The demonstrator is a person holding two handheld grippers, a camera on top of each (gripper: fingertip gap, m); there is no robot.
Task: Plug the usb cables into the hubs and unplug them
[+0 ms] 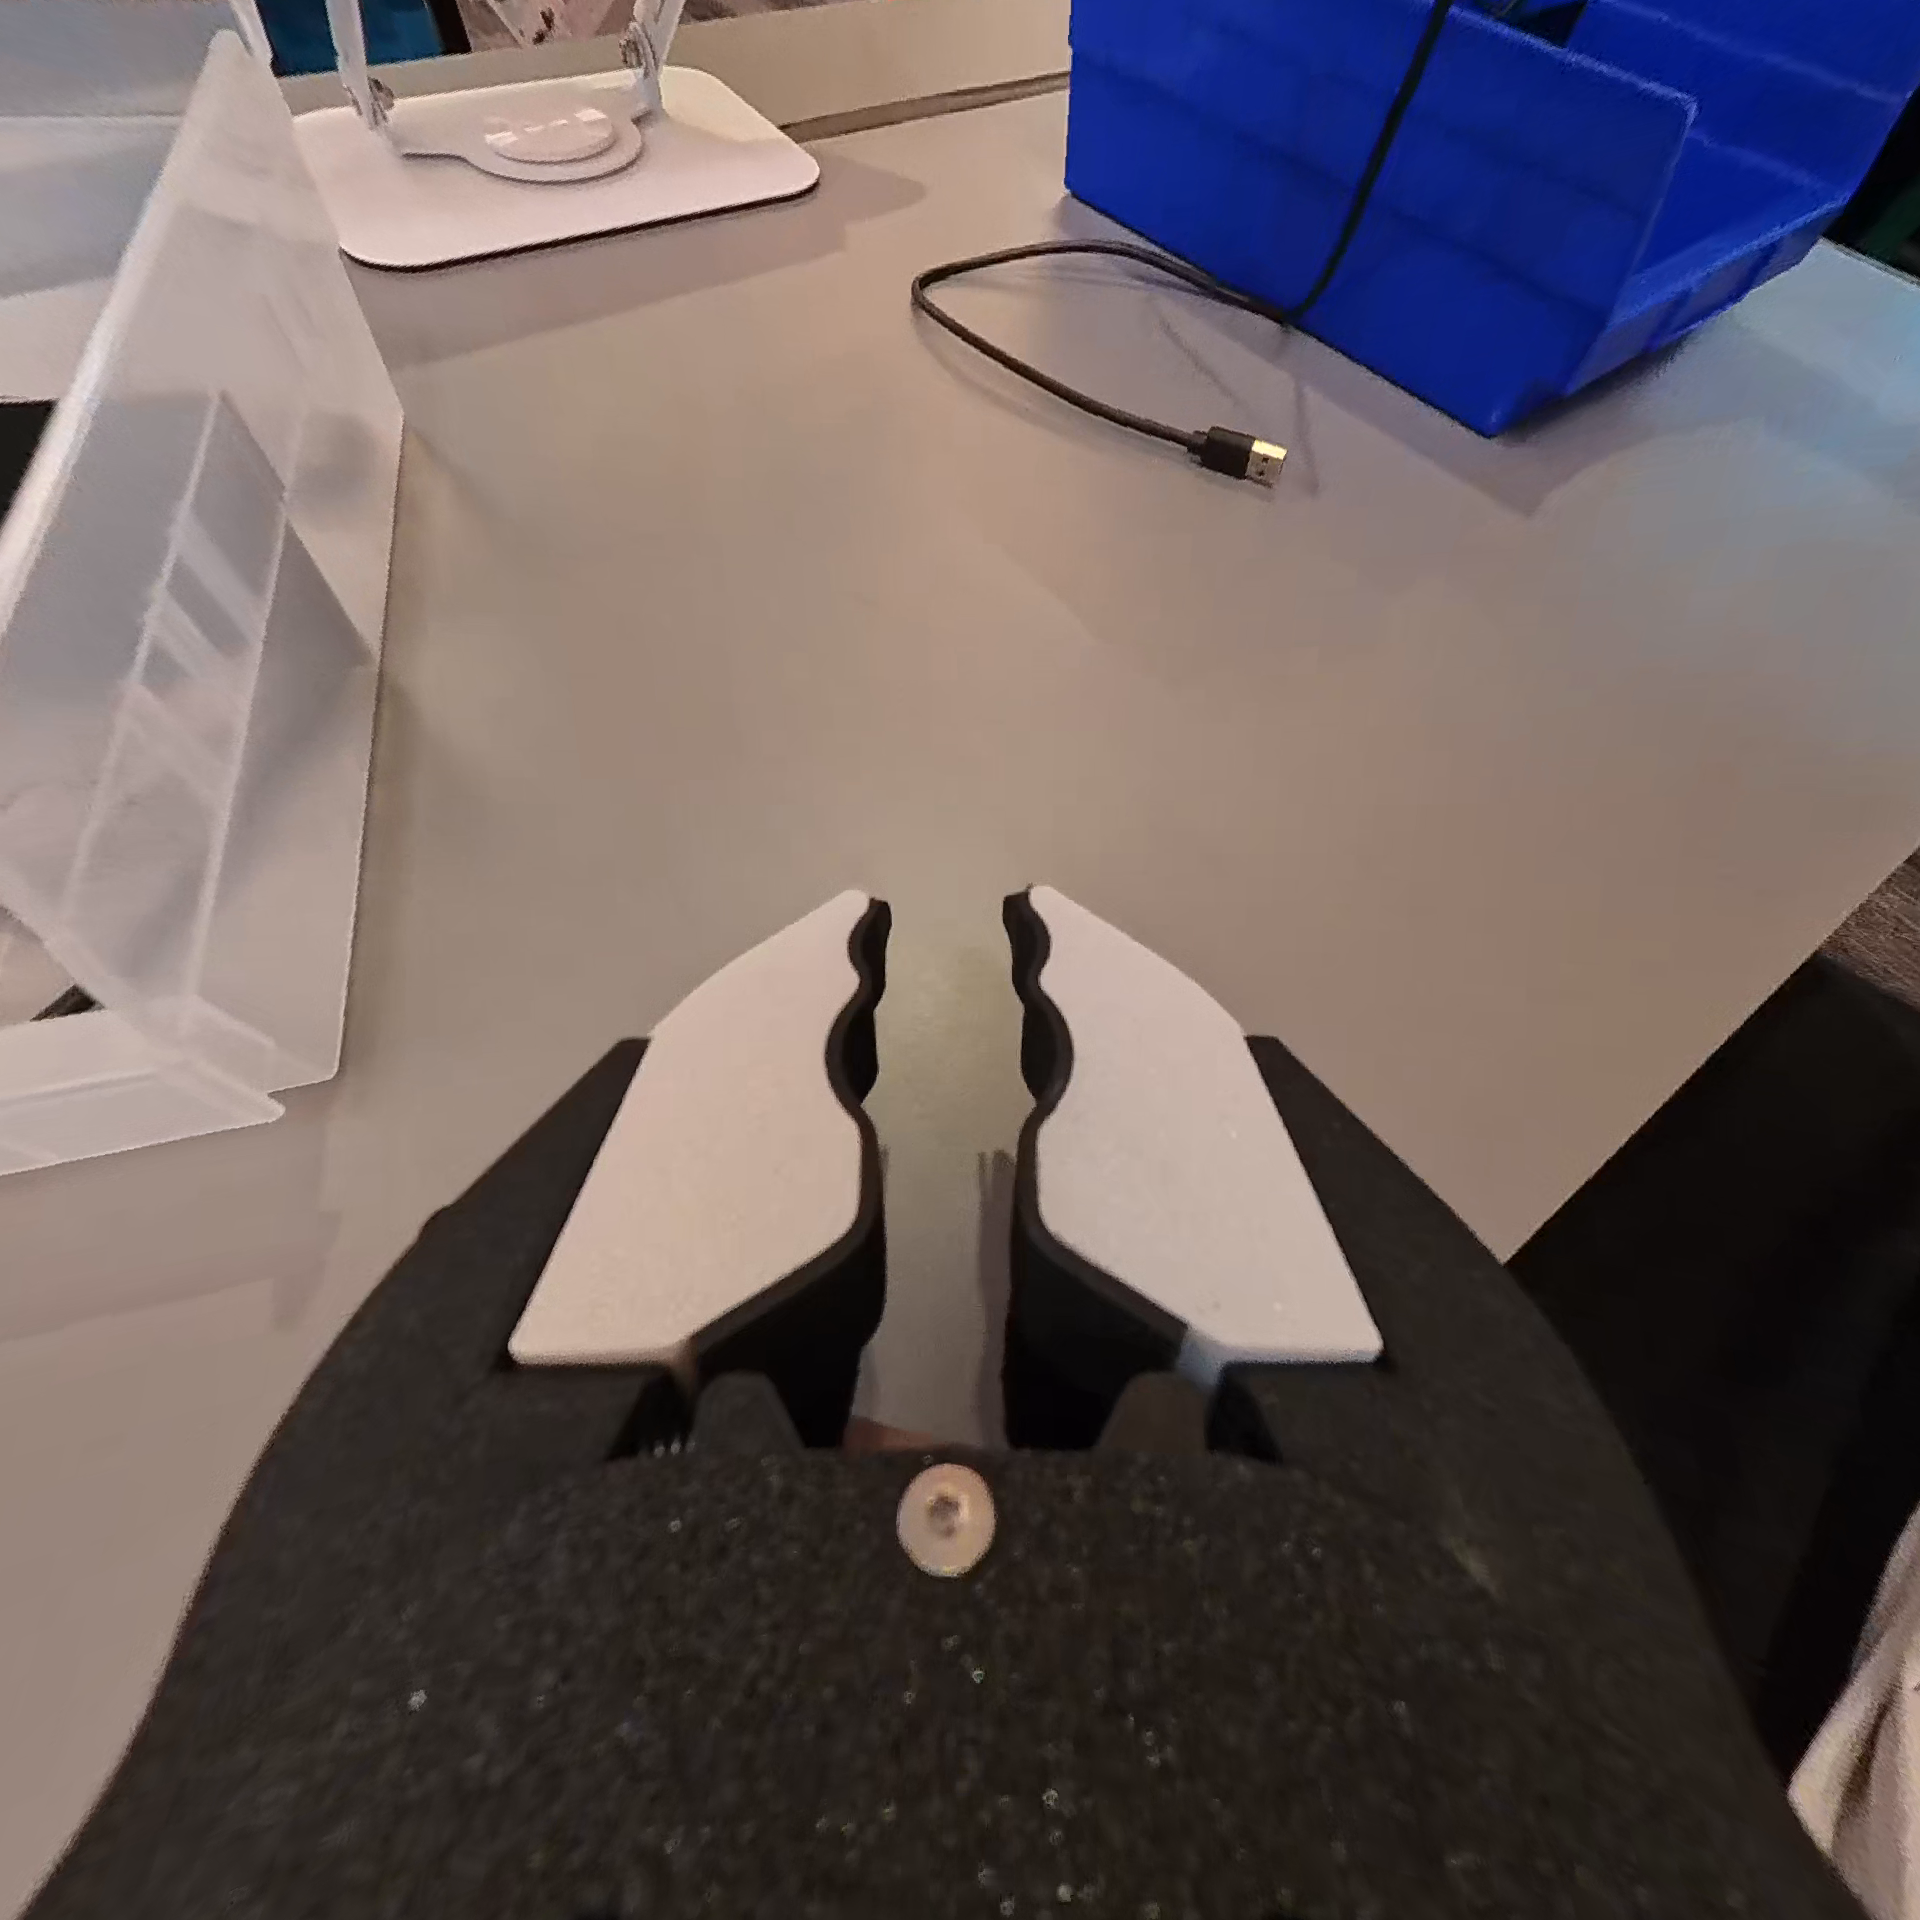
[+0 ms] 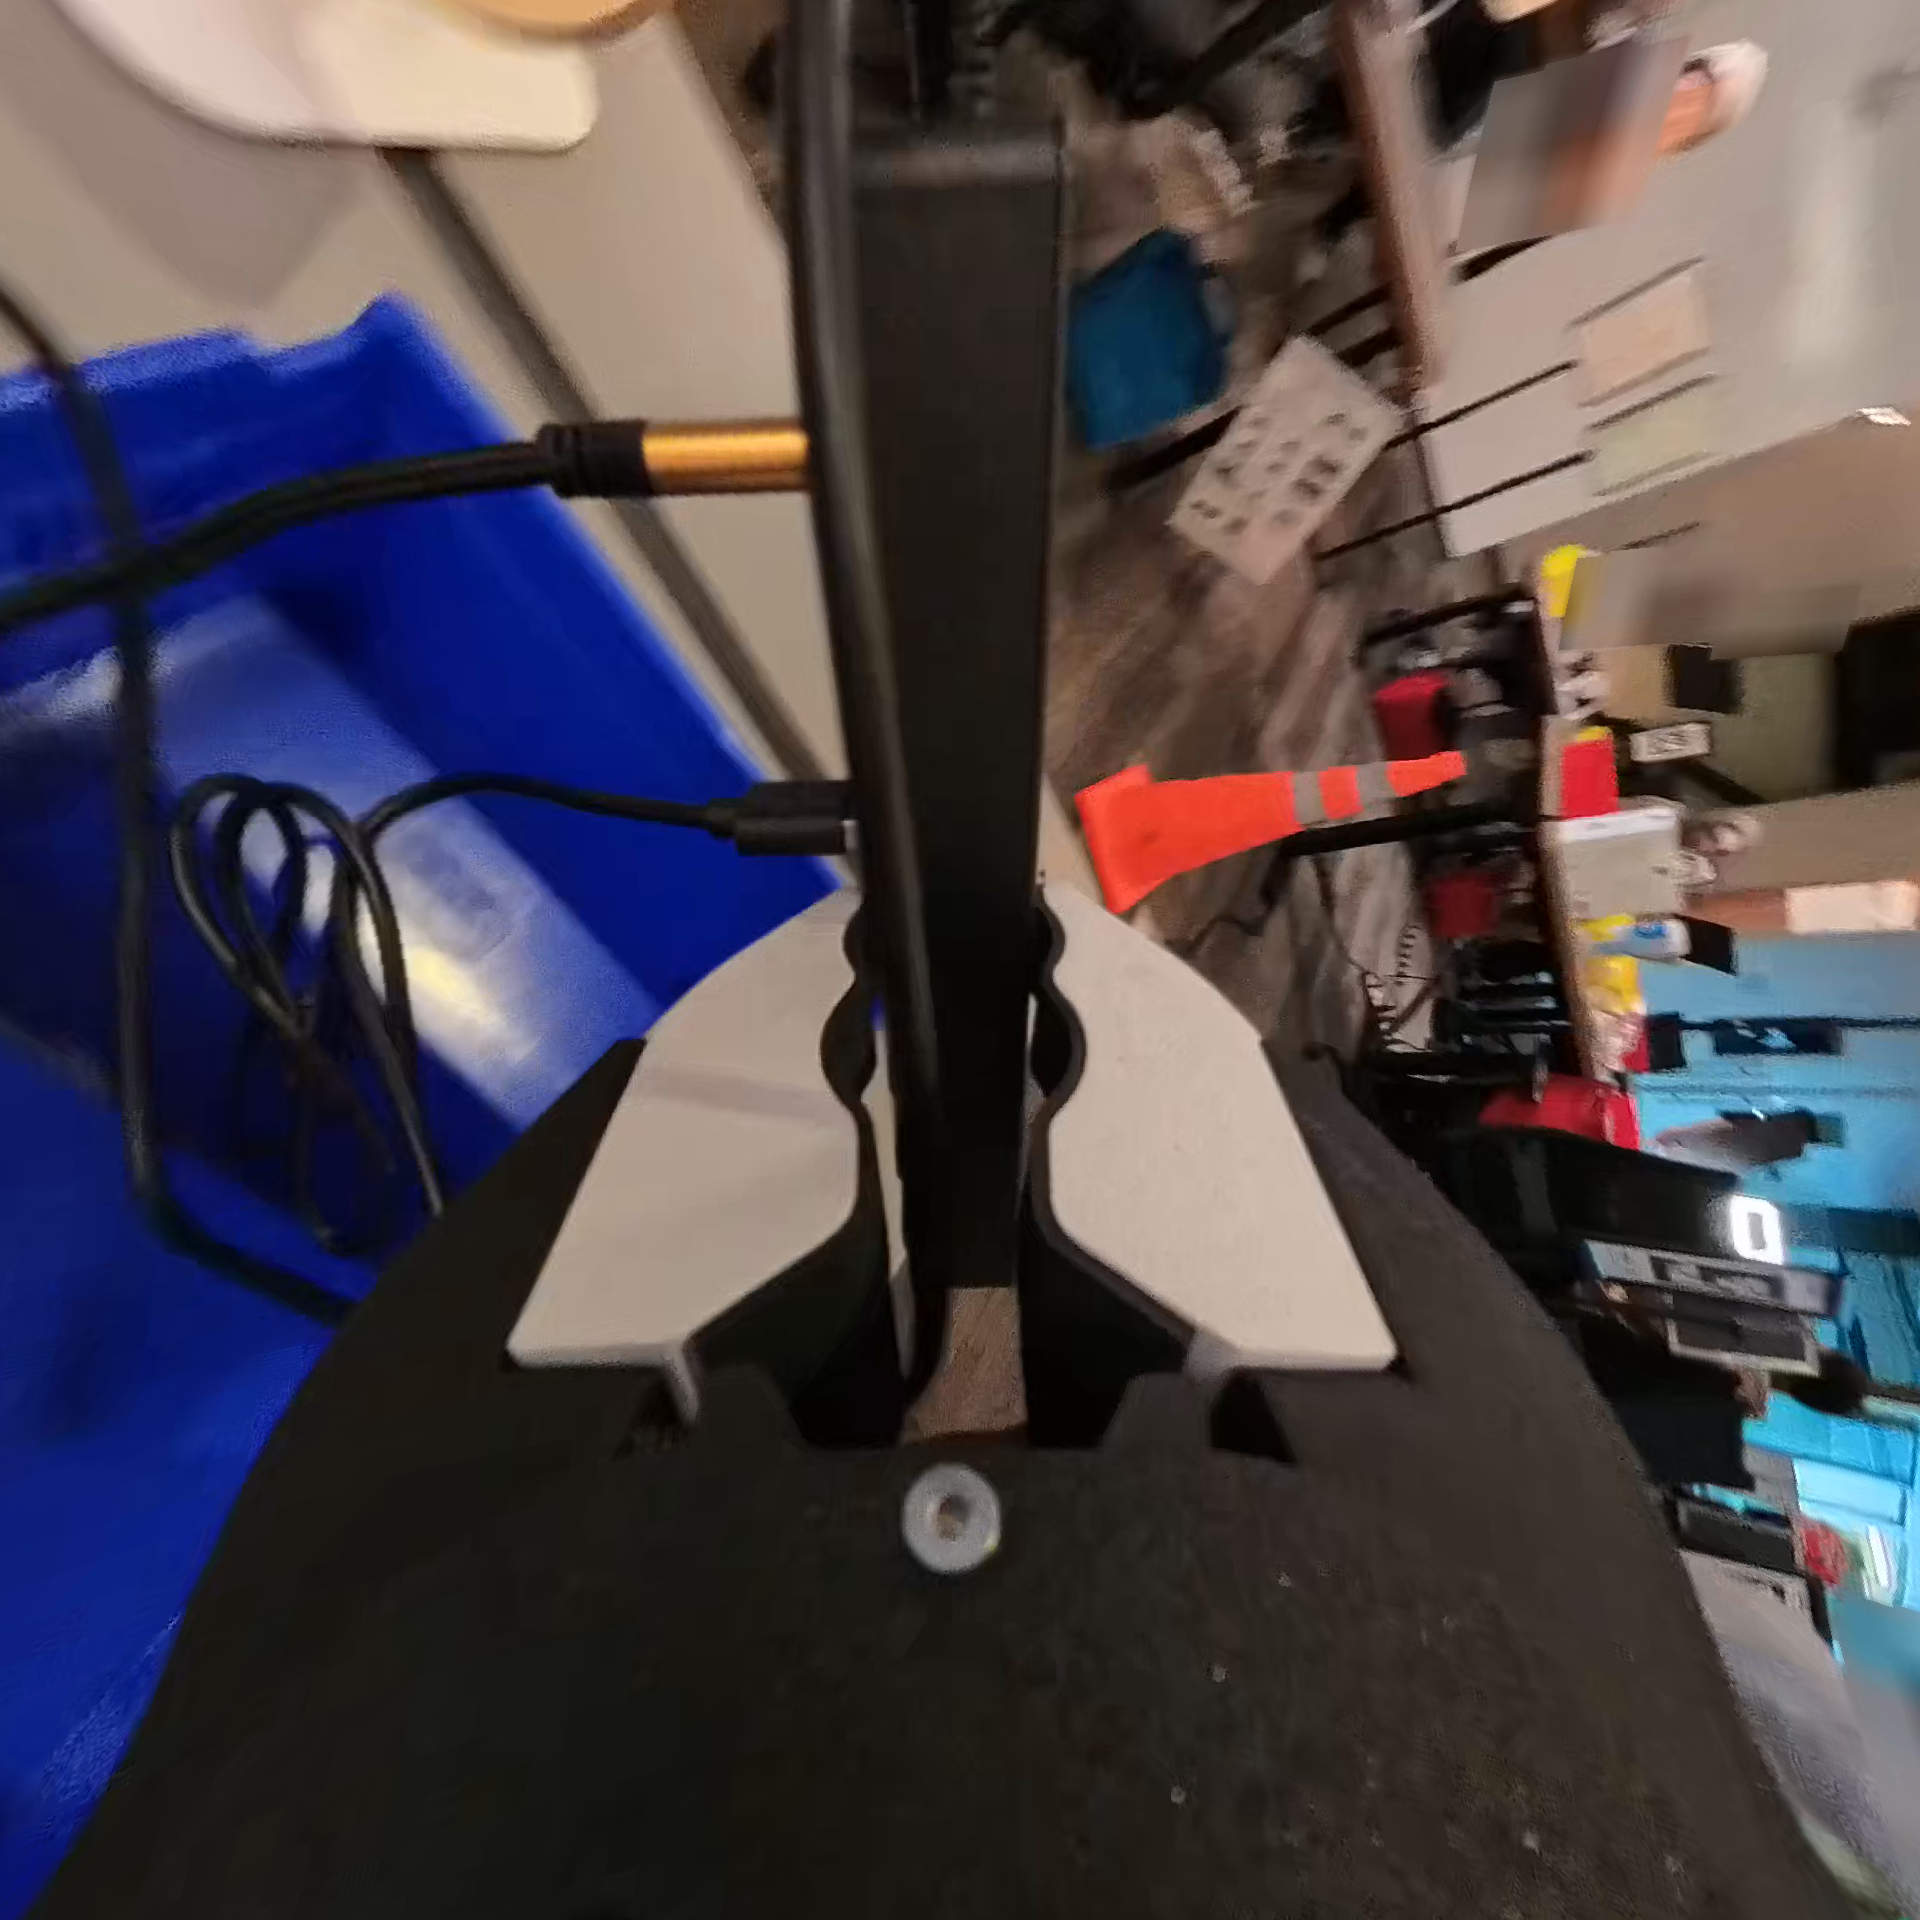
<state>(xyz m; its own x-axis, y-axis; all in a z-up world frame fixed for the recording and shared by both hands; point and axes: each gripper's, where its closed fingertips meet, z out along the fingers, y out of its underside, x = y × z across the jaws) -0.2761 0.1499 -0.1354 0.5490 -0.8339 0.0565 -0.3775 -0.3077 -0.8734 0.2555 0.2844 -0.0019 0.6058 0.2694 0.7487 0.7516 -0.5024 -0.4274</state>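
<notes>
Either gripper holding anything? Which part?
Right gripper clamps the black hub by its near end, two cables plugged in. Left gripper is open, empty.

Bare table (image 1: 935, 644) ahead; clear box (image 1: 197, 623) left, blue bin (image 1: 1455, 229) apparently right.

Blue bin (image 1: 1455, 208) — black cable (image 1: 1039, 364) — grey table (image 1: 831, 675).

Left wrist view, ahead of the tongs: one loose black USB cable (image 1: 1049, 358) with one plug (image 1: 1247, 457), one blue bin (image 1: 1455, 239), one clear plastic box (image 1: 197, 623), one white stand base (image 1: 582, 177). Right wrist view: one black hub (image 2: 956, 623) between the tongs, two plugs seated on its left, one gold-sleeved (image 2: 717, 455), one black (image 2: 790, 821).
</notes>
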